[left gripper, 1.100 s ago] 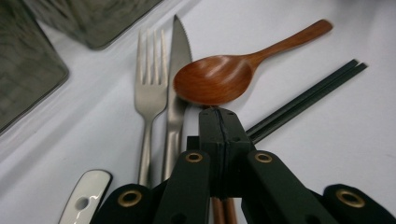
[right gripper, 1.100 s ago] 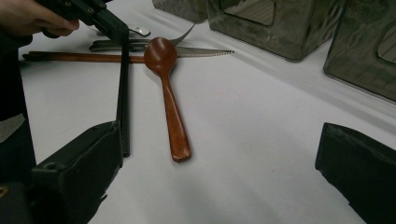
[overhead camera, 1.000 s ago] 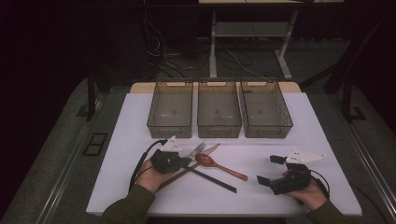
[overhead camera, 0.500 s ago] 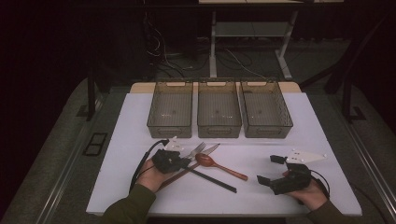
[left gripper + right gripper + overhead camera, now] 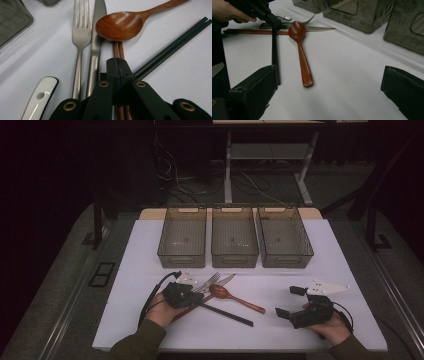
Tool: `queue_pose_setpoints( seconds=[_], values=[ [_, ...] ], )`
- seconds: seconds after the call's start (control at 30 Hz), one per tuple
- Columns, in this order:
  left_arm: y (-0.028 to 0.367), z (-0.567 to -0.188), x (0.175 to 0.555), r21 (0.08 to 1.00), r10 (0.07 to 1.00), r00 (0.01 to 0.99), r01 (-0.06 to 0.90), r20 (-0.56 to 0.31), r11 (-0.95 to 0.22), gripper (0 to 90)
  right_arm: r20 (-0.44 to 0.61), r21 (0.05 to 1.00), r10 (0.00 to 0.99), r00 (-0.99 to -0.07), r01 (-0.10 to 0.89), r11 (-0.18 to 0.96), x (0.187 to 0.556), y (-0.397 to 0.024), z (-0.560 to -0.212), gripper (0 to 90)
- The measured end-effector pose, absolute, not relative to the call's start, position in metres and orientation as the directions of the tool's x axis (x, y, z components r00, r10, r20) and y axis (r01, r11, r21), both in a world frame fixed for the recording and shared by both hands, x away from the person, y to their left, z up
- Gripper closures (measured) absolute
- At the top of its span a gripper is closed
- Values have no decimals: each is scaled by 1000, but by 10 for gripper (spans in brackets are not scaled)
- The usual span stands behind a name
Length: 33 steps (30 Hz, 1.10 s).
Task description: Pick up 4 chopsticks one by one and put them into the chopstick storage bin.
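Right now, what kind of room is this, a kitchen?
Probably a lab or workshop, not a kitchen: cables trail on the floor behind a white table, three clear bins stand in a row, and cutlery like a wooden spoon is laid out for practice.

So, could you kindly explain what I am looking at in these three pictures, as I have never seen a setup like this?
There is no robot here. A person sits at a white table and holds a hand-held claw in each hand. The high view looks down from above. The other two pictures come from small cameras riding on each claw, looking along its black jaws.

On the table stand three clear bins in a row. In front of them lie a metal fork, a serrated knife, a wooden spoon, a pair of black chopsticks and a pair of brown chopsticks.

The left claw is shut on the brown chopsticks, which run between its jaws. The right claw rests at the table's right side with its jaws wide apart, holding nothing.
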<state>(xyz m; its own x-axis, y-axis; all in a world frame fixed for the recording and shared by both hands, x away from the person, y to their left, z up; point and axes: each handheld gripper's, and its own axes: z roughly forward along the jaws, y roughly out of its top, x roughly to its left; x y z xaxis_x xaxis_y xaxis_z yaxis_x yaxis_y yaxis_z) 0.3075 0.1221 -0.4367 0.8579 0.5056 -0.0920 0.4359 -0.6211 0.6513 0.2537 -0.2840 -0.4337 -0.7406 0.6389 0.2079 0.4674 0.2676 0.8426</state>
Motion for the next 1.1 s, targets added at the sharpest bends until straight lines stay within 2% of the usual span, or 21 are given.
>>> queue_pose_setpoints(
  seconds=[1.1],
  values=[
    [121,-437,288,636,430,895,402,-121,-659,892,210,842,636,-742,468,268,254,-283,-434,6]
  ],
)
